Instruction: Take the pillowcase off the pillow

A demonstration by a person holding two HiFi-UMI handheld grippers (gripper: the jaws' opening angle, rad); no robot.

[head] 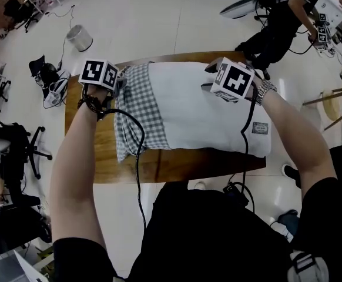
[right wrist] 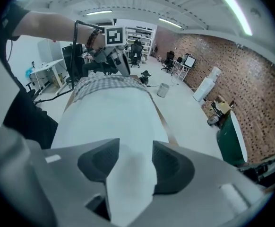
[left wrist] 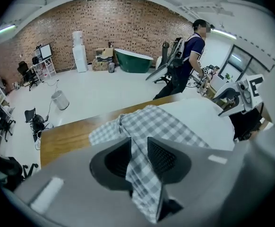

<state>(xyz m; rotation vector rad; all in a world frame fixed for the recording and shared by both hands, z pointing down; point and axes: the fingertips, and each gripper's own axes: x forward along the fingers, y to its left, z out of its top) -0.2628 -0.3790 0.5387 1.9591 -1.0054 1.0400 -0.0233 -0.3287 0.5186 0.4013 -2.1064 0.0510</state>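
A white pillow (head: 206, 116) lies across the wooden table (head: 94, 151). Its grey-and-white checked pillowcase (head: 137, 110) is bunched over the pillow's left end. My left gripper (head: 121, 82) is at the far left corner of the case. In the left gripper view a fold of the checked pillowcase (left wrist: 161, 124) runs through the left gripper (left wrist: 139, 148), whose jaws stand slightly apart and loose around it. My right gripper (head: 209, 78) is at the pillow's far edge. In the right gripper view the right gripper (right wrist: 135, 157) is open, with bare white pillow (right wrist: 109, 122) bulging between its pads.
A black cable (head: 137, 151) trails from my left hand over the pillowcase and off the near table edge. A person (head: 282, 16) stands beyond the table's far right corner. A bin (head: 79, 37) is on the floor at far left, with office chairs (head: 18, 151) to the left.
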